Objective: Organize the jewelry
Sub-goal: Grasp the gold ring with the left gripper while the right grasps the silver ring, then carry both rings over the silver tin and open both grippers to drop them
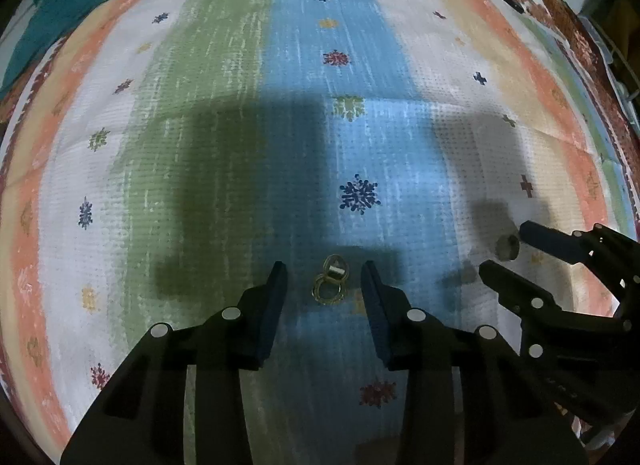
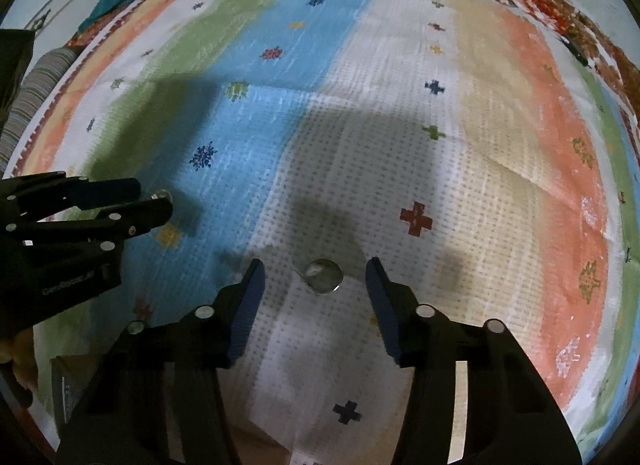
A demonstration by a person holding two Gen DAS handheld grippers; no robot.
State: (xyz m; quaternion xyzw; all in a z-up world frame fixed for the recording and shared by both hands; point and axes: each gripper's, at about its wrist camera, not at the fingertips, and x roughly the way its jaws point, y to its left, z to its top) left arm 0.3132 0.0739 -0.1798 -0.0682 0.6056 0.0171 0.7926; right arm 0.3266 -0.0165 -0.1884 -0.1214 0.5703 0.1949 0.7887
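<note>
Left tool (image 1: 324,273) spread, pads clear — small cluster of gold rings (image 1: 330,279) lies between its fingers on the striped cloth (image 1: 280,65). Right tool (image 2: 316,271) spread too — a silvery round piece (image 2: 324,275) sits between its fingers, untouched.

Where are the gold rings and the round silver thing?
gold rings (image 1: 329,292), left wrist view, on the linked loops.
round silver piece (image 2: 324,275), right wrist view, on its shiny middle.

A striped patterned cloth (image 1: 248,65) carried small gold rings (image 1: 330,280) and, at three o'clock, one silver ring (image 2: 324,275).
</note>
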